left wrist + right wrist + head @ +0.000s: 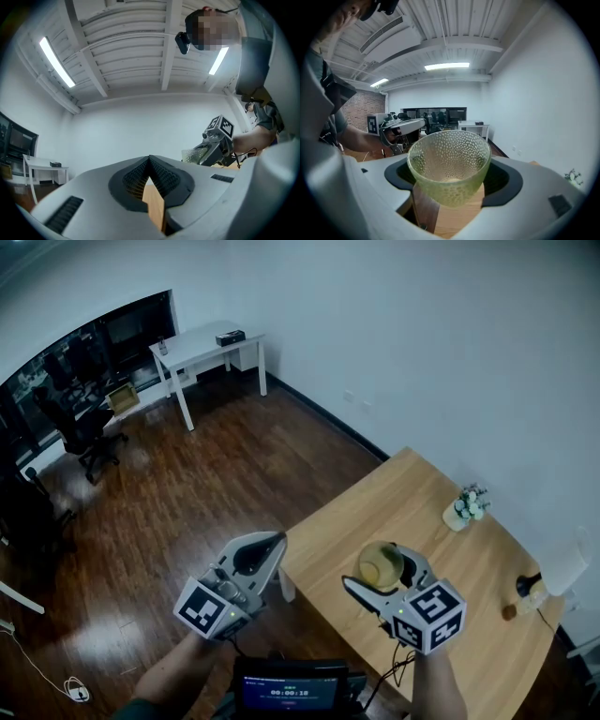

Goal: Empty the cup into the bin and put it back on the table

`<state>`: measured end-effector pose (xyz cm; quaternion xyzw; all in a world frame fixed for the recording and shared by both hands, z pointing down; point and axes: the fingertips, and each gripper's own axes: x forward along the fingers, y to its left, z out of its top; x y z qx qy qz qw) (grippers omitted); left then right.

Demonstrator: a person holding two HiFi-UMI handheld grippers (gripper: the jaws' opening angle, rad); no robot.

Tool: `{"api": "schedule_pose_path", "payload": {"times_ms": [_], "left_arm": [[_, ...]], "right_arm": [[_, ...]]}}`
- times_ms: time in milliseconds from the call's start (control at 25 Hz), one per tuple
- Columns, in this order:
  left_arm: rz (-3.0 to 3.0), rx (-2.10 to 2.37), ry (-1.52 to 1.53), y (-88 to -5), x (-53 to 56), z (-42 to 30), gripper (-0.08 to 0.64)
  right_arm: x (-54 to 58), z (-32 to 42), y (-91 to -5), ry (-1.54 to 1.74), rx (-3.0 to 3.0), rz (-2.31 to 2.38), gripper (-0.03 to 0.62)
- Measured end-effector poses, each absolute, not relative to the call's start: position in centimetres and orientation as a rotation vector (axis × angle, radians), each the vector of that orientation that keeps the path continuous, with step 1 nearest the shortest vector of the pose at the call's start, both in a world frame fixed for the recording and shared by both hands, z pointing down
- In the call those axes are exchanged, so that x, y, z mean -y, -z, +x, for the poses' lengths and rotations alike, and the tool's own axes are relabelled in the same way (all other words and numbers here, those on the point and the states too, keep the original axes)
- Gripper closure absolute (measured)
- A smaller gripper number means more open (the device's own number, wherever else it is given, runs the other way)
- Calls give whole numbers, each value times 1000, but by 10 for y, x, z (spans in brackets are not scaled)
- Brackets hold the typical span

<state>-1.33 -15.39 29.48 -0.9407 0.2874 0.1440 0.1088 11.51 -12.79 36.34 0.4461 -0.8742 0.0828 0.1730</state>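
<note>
The right tool has its jaws spread wide and clamped on either side of a pale green dimpled glass cup, which sits upright between them, mouth up. In the head view the cup is held in the air above the near end of the wooden desk, not resting on it. The left tool carries nothing: its jaws are pressed together, and it hangs over the dark wooden floor just beside the desk's corner. A small potted plant stands at the desk's far edge by the wall.
</note>
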Motion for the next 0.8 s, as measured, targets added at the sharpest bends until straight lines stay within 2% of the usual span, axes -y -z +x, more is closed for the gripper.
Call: {"api": "schedule_pose_path", "payload": {"times_ms": [400, 800], "left_arm": [[-2559, -937, -532, -272, 191, -73, 560], [-2469, -962, -561, -260, 209, -103, 561]], "right_arm": [[183, 61, -360, -212, 2504, 1209, 193], [219, 20, -353, -175, 2510, 1140, 193]]}}
